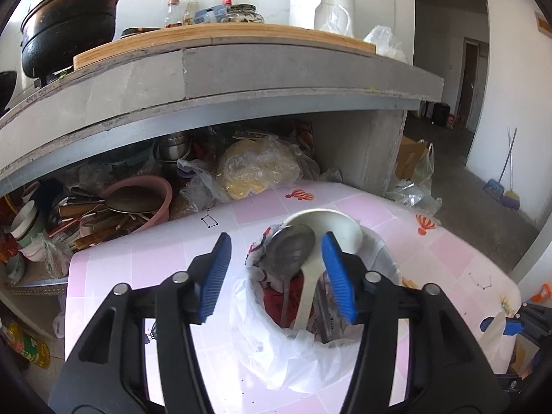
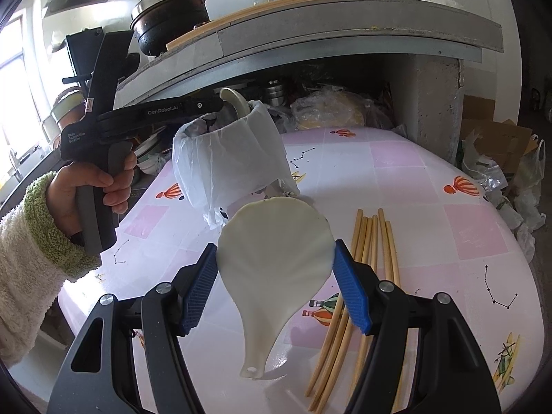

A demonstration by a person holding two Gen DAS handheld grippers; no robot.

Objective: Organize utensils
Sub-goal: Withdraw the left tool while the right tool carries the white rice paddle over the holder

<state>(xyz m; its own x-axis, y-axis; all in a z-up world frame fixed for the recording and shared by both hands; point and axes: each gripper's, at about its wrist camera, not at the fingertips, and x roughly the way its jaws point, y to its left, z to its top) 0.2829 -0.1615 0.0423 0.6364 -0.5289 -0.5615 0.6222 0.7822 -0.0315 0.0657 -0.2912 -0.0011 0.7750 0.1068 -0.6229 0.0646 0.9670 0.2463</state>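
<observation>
Spread left gripper (image 1: 276, 276) above bag-lined holder (image 1: 376, 258) containing metal spoon (image 1: 291, 246), cream ladle (image 1: 331, 227).

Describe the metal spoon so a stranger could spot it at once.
Find the pink patterned table below the grey counter, then the bag-lined white cup standing on it. The metal spoon stands in that cup, bowl up, beside a white ladle. It alone is shiny grey steel; its neighbour is larger and cream-white.

pink checked tablecloth (image 2: 396, 186), cream scoop (image 2: 276, 252)
</observation>
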